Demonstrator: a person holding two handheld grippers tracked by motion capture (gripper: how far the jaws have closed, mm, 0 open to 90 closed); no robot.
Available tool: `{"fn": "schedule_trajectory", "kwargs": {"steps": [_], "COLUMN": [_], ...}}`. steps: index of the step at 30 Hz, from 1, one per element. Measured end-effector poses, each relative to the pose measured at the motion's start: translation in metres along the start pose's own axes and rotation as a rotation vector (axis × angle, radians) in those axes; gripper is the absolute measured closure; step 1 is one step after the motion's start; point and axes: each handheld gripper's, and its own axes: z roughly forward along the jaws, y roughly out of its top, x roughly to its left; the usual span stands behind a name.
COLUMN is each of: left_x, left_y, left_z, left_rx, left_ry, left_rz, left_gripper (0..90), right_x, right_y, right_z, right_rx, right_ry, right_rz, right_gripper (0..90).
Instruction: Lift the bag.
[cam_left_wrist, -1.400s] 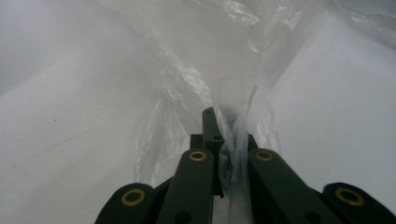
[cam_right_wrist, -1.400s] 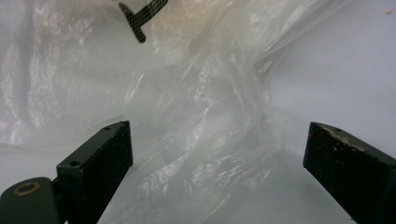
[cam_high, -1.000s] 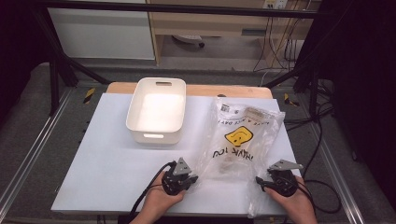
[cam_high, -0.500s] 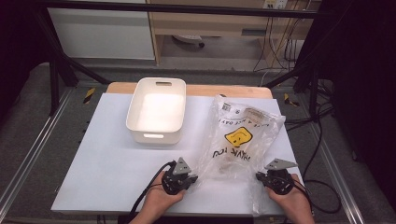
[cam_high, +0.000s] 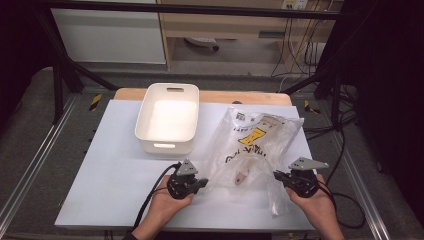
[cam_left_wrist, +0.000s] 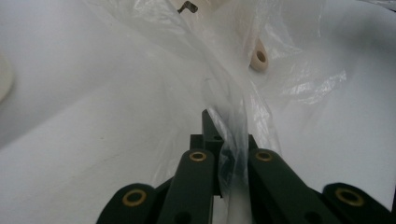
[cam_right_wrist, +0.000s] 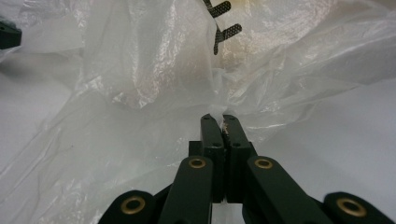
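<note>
- Plastic bag (cam_high: 257, 145), clear with yellow and black print, lies on the white table (cam_high: 100, 170) just right of the white bin (cam_high: 167, 120), its near edge lifted between our two grippers and a small pale wooden piece (cam_high: 242, 175) loose inside it.
- We have the left gripper (cam_high: 202, 182) closed on the bag's near left edge; in the left gripper view a thin fold of film (cam_left_wrist: 233, 140) runs between the jaws, so we hold only a sliver and it could slide out if we pull hard.
- We have the right gripper (cam_high: 278, 176) pinched on the near right edge, its jaws just having closed; in the right gripper view the jaws meet tight with film (cam_right_wrist: 187, 93) bunched in front of them, and we cannot tell how many layers they caught. If we hold both walls, the mouth will not open.
- We risk tearing the thin plastic if the two hands pull apart unevenly.
- We judge that lifting the near edge higher may tip the contents toward the far end, or, if the opening is on our side and sags, let the wooden piece drop onto the table.
- We could knock the bin if the bag swings left while raised, since the two lie just beside each other.
</note>
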Motion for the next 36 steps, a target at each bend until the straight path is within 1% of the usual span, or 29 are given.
{"fn": "schedule_trajectory", "kwargs": {"steps": [4, 6, 11, 14, 18, 20, 23, 28, 32, 36], "left_x": [0.005, 0.007, 0.012, 0.014, 0.018, 0.02, 0.022, 0.027, 0.032, 0.039], "left_y": [0.008, 0.013, 0.024, 0.032, 0.041, 0.045, 0.052, 0.064, 0.077, 0.093], "left_z": [-0.009, -0.012, -0.018, -0.021, -0.025, -0.029, -0.033, -0.039, -0.047, -0.056], "left_rx": [-0.007, -0.008, -0.022, -0.025, -0.027, -0.037, -0.048, -0.057, -0.065, -0.075], "left_ry": [0.014, 0.026, 0.044, 0.055, 0.069, 0.07, 0.072, 0.077, 0.086, 0.098], "left_rz": [0.007, 0.017, 0.026, 0.033, 0.048, 0.044, 0.038, 0.038, 0.045, 0.05], "left_gripper": [90.0, 90.0, 90.0, 90.0, 90.0, 90.0, 90.0, 90.0, 90.0, 90.0], "right_x": [-0.001, -0.002, -0.007, -0.011, -0.016, -0.019, -0.023, -0.027, -0.032, -0.038], "right_y": [0.015, 0.022, 0.039, 0.049, 0.058, 0.063, 0.07, 0.081, 0.09, 0.099], "right_z": [-0.003, -0.003, -0.004, -0.004, 0.0, 0.0, -0.003, -0.009, -0.015, -0.021], "right_rx": [-0.013, -0.021, -0.033, -0.042, -0.036, -0.041, -0.054, -0.063, -0.076, -0.093], "right_ry": [-0.009, -0.014, -0.021, -0.021, -0.022, -0.023, -0.024, -0.032, -0.042, -0.049], "right_rz": [-0.028, -0.031, -0.055, -0.053, -0.059, -0.056, -0.051, -0.06, -0.06, -0.048], "right_gripper": [90.0, 90.0, 90.0, 90.0, 90.0, 90.0, 90.0, 90.0, 90.0, 90.0]}}
